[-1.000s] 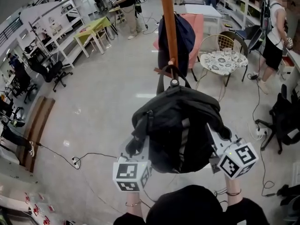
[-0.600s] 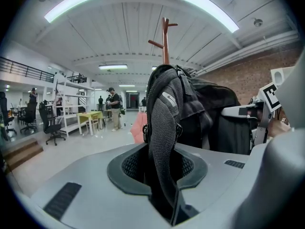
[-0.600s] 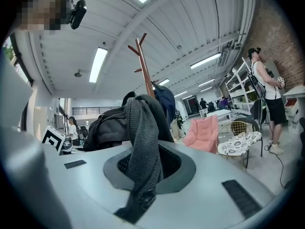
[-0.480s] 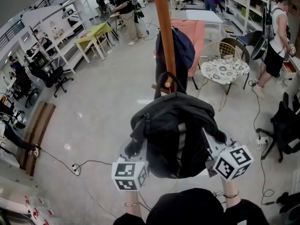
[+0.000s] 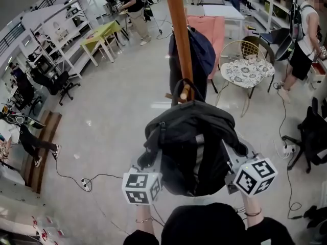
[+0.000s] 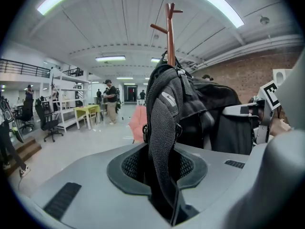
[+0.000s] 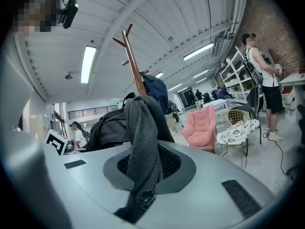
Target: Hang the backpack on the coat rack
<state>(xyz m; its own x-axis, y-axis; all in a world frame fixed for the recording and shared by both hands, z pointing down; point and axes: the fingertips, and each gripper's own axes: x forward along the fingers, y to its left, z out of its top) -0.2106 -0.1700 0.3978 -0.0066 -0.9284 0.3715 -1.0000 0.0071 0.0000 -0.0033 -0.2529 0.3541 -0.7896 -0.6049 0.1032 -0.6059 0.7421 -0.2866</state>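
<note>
Open workshop floor, seen from beside the person. A wooden coat rack (image 5: 180,29) stands just beyond the raised backpack (image 5: 194,152). A dark blue bag (image 5: 200,47) already hangs on the rack's far side. Behind it are a pink chair (image 5: 210,28) and, to the right, a round chair (image 5: 244,69) with a flowered cushion. A bystander (image 5: 302,40) stands at far right, and a black chair (image 5: 312,131) sits nearer on that side. At far left are a yellow-green worktop (image 5: 99,33), white shelving (image 5: 56,24) and an office chair (image 5: 57,79). A cable (image 5: 76,176) trails over the floor at near left.

The only print is the black-and-white square pattern on each hand-held gripper's cube.

The backpack is held in the air between the two grippers, on the near side of the pole. Its top loop (image 5: 183,87) lies against the pole at a low peg (image 5: 173,95). Whether the loop sits over the peg cannot be told.

The left hand-held gripper (image 6: 159,175) is pinching the left strap (image 6: 162,128), a grey mesh band that rises from its jaws to the pack. The right hand-held gripper (image 7: 145,175) is pinching the right strap (image 7: 143,137), which drapes down over its jaws. The pack's bulk lies to the left of that strap in the right gripper view.
</note>
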